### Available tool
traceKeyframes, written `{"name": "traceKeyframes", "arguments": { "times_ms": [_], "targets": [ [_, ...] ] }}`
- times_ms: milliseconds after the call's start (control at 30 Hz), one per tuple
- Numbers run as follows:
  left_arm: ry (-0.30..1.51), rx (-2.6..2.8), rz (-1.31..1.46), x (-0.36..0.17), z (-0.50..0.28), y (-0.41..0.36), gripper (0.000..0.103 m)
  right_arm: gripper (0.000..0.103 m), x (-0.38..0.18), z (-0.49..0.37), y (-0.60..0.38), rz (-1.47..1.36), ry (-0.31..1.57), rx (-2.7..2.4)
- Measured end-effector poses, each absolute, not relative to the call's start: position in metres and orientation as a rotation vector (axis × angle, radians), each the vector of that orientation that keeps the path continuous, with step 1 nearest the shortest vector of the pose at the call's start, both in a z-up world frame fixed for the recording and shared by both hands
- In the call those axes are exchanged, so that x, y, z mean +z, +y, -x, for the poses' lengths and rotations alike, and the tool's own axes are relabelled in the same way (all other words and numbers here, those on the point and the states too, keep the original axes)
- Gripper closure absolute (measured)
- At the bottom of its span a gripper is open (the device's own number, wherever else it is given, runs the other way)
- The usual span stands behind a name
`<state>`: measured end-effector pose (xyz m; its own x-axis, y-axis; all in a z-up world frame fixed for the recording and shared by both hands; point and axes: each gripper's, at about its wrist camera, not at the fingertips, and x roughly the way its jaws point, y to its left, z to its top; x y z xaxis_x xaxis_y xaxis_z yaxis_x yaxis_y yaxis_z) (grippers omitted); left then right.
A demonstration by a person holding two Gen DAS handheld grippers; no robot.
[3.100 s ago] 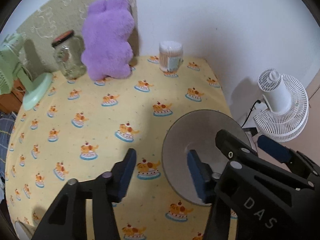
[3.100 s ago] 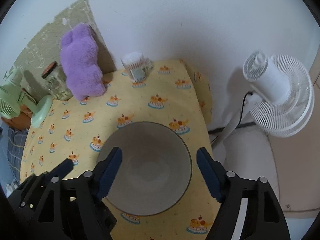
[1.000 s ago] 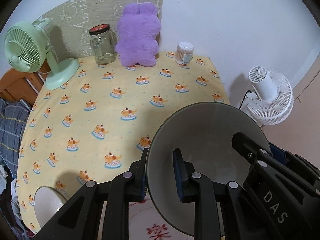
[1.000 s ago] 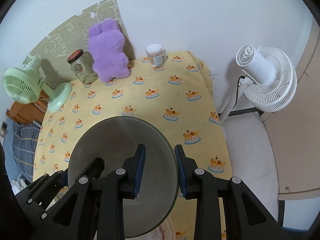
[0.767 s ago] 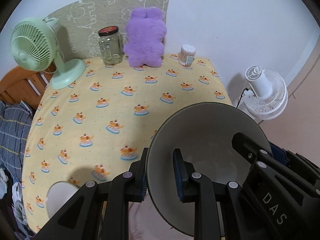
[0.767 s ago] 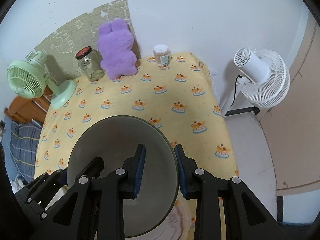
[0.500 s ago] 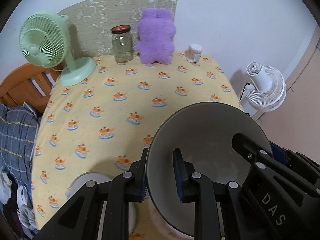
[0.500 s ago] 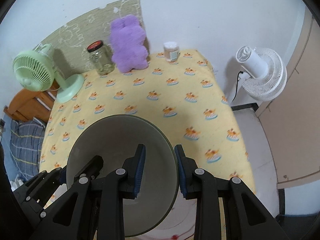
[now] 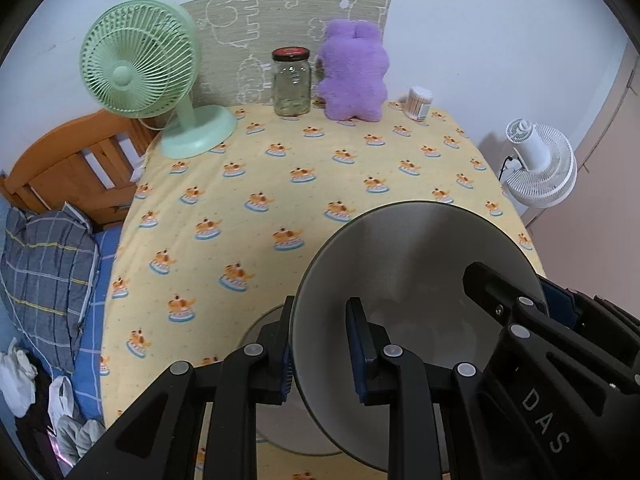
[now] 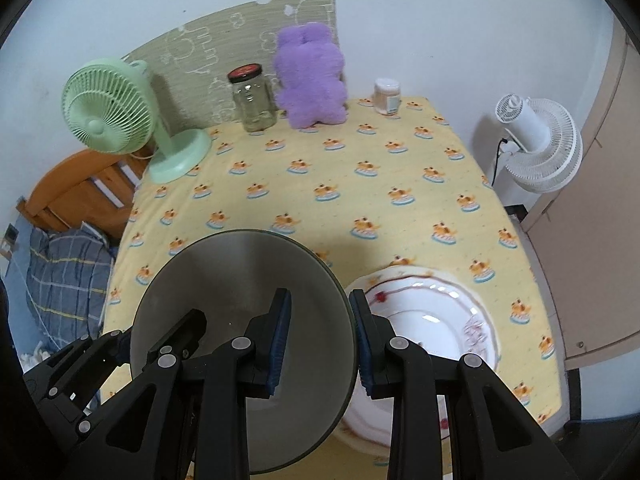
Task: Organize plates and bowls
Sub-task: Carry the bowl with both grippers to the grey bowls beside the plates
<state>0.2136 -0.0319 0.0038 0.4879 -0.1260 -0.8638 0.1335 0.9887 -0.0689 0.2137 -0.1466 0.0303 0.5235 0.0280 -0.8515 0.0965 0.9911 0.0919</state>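
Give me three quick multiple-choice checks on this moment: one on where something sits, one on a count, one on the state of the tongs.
1. Where does the clear glass jar with the red lid stand?
A. Between the mint-green desk fan and the purple plush toy
B. On the white patterned plate
C. On the floor

2. How many fans are in view?
A. One
B. Two
C. Three

3. How is the grey round bowl held?
A. Left tongs alone
B. Lying free on the cloth
C. Both tongs clamp its rim

Answers:
1. A, the jar stands at the wall between fan and toy.
2. B, the green one on the table and the white floor fan.
3. C, the left tongs and right tongs each pinch opposite sides of the rim.
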Motion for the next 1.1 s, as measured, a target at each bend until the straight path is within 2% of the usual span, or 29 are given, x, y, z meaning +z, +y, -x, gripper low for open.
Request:
{"name": "traceKeyframes", "arguments": {
  "times_ms": [567,1100],
  "targets": [
    [1.125,-0.139,0.002,-0.031,-0.206,0.018,0.083,0.070,-0.007,-0.210,-0.093,-0.092,1.098,-0.018],
    [1.191,-0.134,0.024,-0.058,-0.217,0.030,0.083,0.070,-0.036,-0.227,-0.075,-0.041,1.162,-0.034]
  ]
}}
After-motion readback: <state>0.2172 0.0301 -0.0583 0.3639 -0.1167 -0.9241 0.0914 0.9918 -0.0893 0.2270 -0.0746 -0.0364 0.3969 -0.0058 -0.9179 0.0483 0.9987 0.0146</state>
